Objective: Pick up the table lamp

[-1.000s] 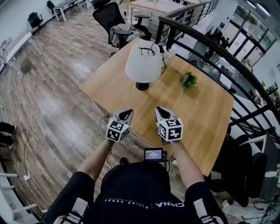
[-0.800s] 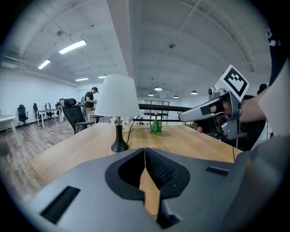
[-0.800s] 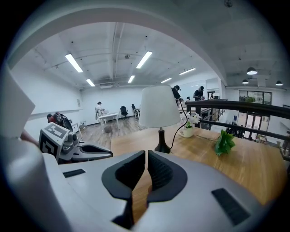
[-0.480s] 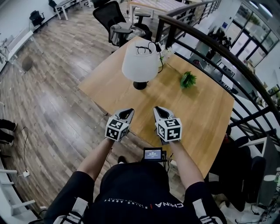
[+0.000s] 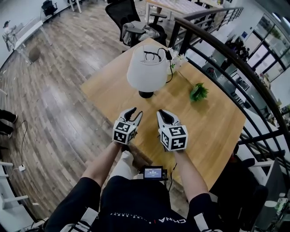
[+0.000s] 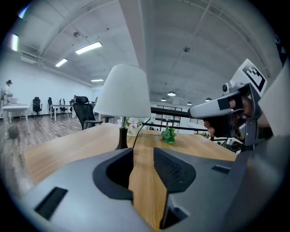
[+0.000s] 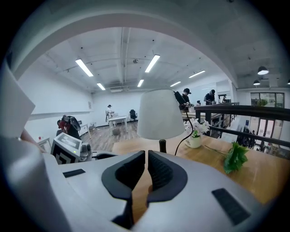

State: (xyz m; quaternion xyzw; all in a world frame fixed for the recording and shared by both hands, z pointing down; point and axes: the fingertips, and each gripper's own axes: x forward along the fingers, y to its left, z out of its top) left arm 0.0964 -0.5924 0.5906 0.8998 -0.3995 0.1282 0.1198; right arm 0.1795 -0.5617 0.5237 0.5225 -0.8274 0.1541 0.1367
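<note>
The table lamp stands upright on the wooden tabletop, toward its far side. Its white shade sits over a dark stem and a round dark base. A black cord loops across the top of the shade and drops down the side away from the person. Just beyond the lamp is a small white vase of flowers. A little green plant lies to the lamp's right, apart from it.

The person stands at the near edge of the tabletop with both arms out. The left gripper and the right gripper are side by side above the wood, both pointing at the lamp and clear of it. The left gripper's jaws are opening, with a plain gap between them and only bare tabletop showing through. The right gripper's jaws sit pressed close together, a mere sliver apart, and pinch nothing. Neither gripper touches the lamp.

Past the tabletop a black office chair stands on the plank floor, and a dark railing curves along the right side.
</note>
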